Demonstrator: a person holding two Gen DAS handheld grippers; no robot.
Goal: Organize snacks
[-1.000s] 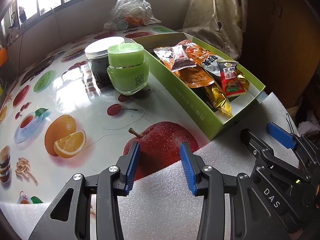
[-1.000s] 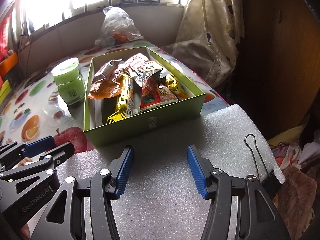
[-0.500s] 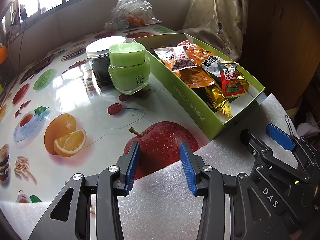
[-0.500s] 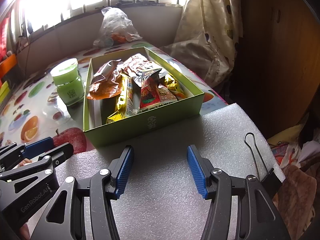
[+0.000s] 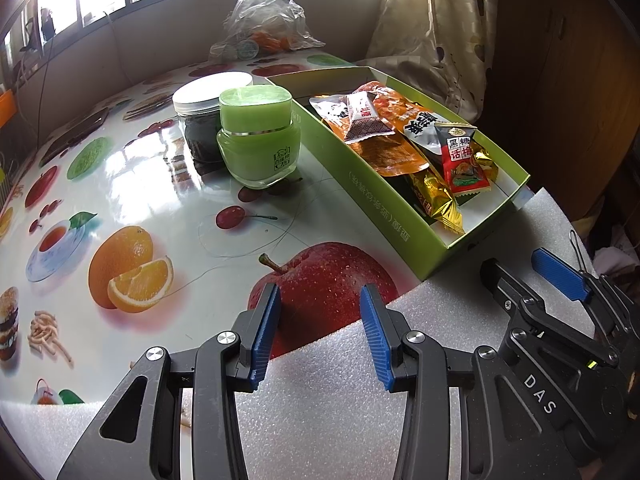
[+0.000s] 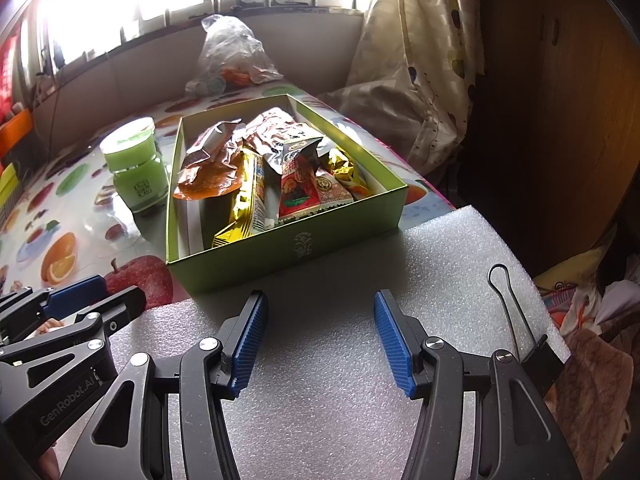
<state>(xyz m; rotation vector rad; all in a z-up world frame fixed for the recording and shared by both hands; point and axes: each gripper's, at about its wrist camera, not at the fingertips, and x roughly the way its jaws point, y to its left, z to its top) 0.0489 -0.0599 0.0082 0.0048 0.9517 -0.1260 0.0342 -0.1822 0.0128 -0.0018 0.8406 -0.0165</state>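
Both my claws hang spread and empty, the right claw (image 6: 318, 344) and the left claw (image 5: 320, 336). The green cardboard box of foil snack packets (image 6: 298, 246) lies straight ahead of the right one, its long axis running away, so I judge that hand nearer.

Behind the green jar (image 5: 258, 136), the dark white-lidded jar (image 5: 204, 120) is half covered. Inside the green box (image 6: 280, 248), lower snack packets (image 6: 240, 200) lie buried under upper ones, their labels unreadable. The contents of the plastic bag (image 5: 264, 20) beyond the box are blurred. The foam sheet (image 6: 340, 400) runs off the frame's bottom edge.
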